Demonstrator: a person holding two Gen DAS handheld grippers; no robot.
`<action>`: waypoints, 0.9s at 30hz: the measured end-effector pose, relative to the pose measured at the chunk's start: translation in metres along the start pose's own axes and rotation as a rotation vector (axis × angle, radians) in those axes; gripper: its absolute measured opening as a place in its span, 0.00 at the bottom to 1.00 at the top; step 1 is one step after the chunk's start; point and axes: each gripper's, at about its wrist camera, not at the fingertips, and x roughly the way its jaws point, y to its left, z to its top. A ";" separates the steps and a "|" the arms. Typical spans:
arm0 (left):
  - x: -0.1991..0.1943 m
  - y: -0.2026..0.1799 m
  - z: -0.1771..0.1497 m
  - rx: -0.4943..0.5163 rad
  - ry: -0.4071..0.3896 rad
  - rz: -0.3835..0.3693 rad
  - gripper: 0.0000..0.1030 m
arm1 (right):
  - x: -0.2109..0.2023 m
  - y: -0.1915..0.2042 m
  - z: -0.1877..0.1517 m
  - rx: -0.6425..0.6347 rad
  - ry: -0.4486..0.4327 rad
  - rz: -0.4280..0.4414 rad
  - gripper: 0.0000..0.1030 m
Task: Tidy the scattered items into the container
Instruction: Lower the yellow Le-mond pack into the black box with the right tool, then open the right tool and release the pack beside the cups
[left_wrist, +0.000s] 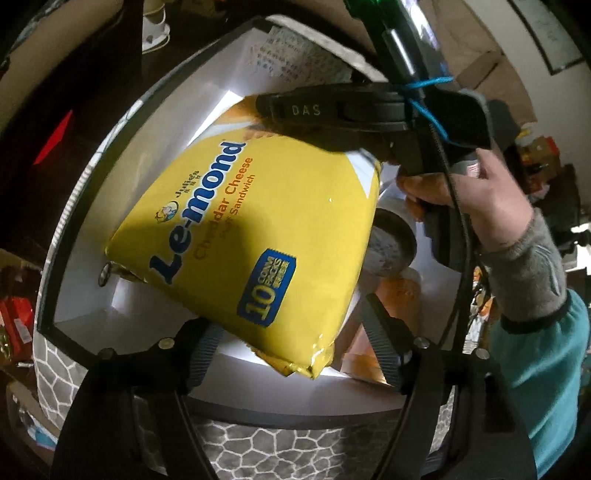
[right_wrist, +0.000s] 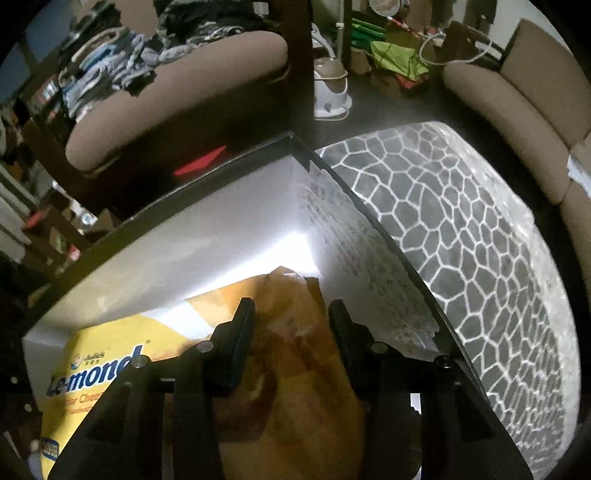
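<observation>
A yellow Le-mond cheddar sandwich bag (left_wrist: 258, 221) hangs tilted inside a white-lined box with a black rim (left_wrist: 59, 258). My right gripper (right_wrist: 291, 332) is shut on the bag's orange end (right_wrist: 295, 369), near the box's far corner (right_wrist: 295, 162). In the left wrist view one black finger (left_wrist: 295, 110) of it lies across the bag's top, with a hand (left_wrist: 472, 199) on its handle. My left gripper (left_wrist: 295, 347) stands open around the bag's lower corner. Its right pad is clear of the wrapper.
A round-lidded can (left_wrist: 391, 247) and an orange packet (left_wrist: 399, 299) lie in the box beside the bag. The box stands on a grey stone-pattern table (right_wrist: 461, 240). Beyond it are a beige sofa (right_wrist: 517, 110), a cushioned chair (right_wrist: 166, 99) and a white appliance (right_wrist: 330, 92).
</observation>
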 end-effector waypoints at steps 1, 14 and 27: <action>0.003 0.000 0.002 -0.005 0.014 0.000 0.70 | -0.003 -0.002 -0.001 0.011 0.009 -0.008 0.42; 0.030 0.000 0.010 -0.091 0.085 -0.079 0.70 | -0.122 -0.073 -0.076 0.460 0.016 0.082 0.64; 0.033 -0.021 0.006 -0.089 0.082 -0.070 0.70 | -0.055 -0.077 -0.097 0.683 0.163 0.159 0.64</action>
